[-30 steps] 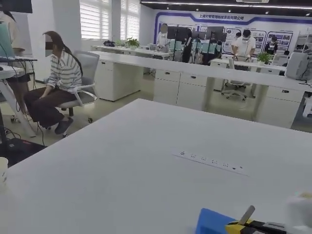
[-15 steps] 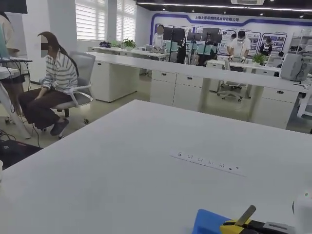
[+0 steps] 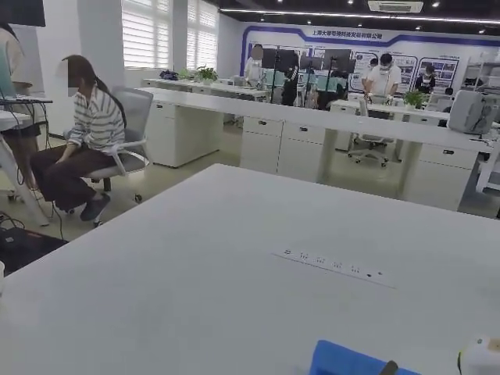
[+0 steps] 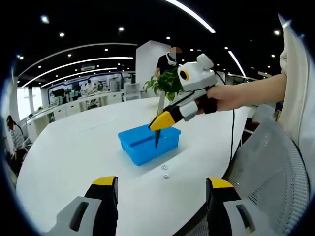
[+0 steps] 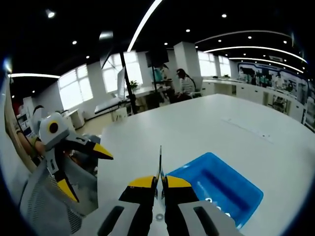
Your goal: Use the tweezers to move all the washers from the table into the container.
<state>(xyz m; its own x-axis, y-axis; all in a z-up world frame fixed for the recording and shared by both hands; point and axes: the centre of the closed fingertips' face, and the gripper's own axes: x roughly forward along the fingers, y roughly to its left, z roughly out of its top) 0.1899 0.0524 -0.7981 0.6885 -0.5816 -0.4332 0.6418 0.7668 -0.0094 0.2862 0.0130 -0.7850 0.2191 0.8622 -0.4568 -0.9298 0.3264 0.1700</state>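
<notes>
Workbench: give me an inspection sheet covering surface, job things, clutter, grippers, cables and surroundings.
Surface: white table with a socket strip set in it.
Job's things: blue container; washers on the table beside it; tweezers pointing down at the container.
Clutter: nothing seen.
Grippers: right gripper shut on the tweezers; left gripper open, holding nothing.
Cables: dark cord hanging under the hand that holds the right gripper.
Surroundings: seated person, desks, people standing farther back.

A person (image 3: 94, 125) in stripes sits on a grey chair (image 3: 142, 109) beside white desks (image 3: 301, 152)
</notes>
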